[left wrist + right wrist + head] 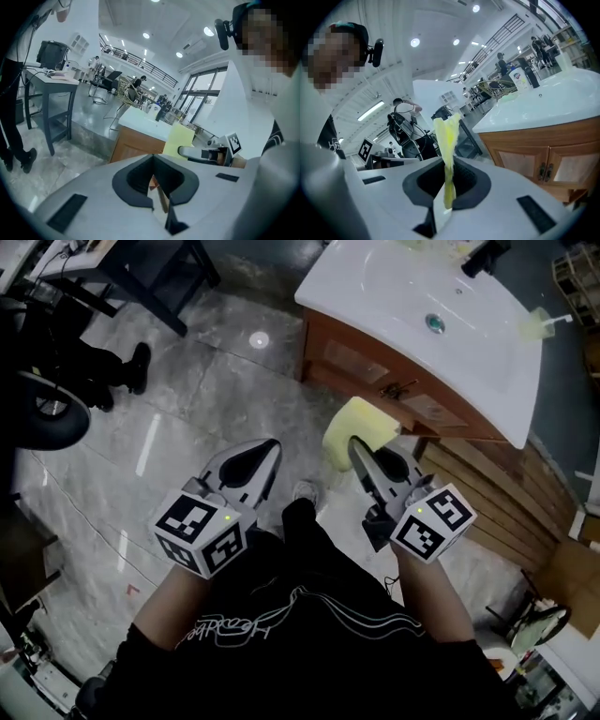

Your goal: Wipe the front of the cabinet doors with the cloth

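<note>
Nearest, left gripper [265, 454] with jaws pressed together on nothing, beside it right gripper [357, 448] clamped on an upright yellow cloth [364, 423], near wooden cabinet doors [370, 365] beyond, under a white sink top [394, 296].

The pale yellow cloth [354, 424] stands folded upright, pinched in the right tool [446, 187]. The brown wooden cabinet doors [539, 165] are closed, beside the cloth and not touching it.
</note>
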Available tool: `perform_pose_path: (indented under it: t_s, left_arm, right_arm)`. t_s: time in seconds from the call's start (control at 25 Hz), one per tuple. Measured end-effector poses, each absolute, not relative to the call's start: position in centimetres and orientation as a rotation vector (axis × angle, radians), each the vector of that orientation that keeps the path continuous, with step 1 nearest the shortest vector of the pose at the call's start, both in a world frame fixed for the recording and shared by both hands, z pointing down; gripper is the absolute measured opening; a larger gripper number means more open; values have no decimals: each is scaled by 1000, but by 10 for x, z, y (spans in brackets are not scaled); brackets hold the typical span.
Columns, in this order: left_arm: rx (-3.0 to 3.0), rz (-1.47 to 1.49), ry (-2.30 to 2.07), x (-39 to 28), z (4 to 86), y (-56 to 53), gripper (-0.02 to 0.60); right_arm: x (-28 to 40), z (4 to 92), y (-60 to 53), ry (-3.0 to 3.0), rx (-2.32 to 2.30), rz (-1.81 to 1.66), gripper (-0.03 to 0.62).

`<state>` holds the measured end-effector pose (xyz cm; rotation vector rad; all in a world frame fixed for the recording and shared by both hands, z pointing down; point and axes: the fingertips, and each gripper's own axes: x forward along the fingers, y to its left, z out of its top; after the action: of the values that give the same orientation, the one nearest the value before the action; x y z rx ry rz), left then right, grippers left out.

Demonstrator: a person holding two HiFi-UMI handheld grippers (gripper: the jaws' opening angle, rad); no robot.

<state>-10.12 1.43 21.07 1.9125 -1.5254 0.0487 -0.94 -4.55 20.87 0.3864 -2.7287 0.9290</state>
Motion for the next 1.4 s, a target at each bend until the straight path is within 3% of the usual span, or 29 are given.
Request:
perform_pose_path:
  t_s: [0.72, 1.4]
  left_arm:
    - [2063, 97, -1353, -158, 329, -71, 6]
    - [2028, 77, -1286, -193, 401, -101, 6]
  right_arm:
    - [-88, 331, -99, -2696, 588, 802, 41]
    - [-145, 389, -161, -2749, 836, 660, 41]
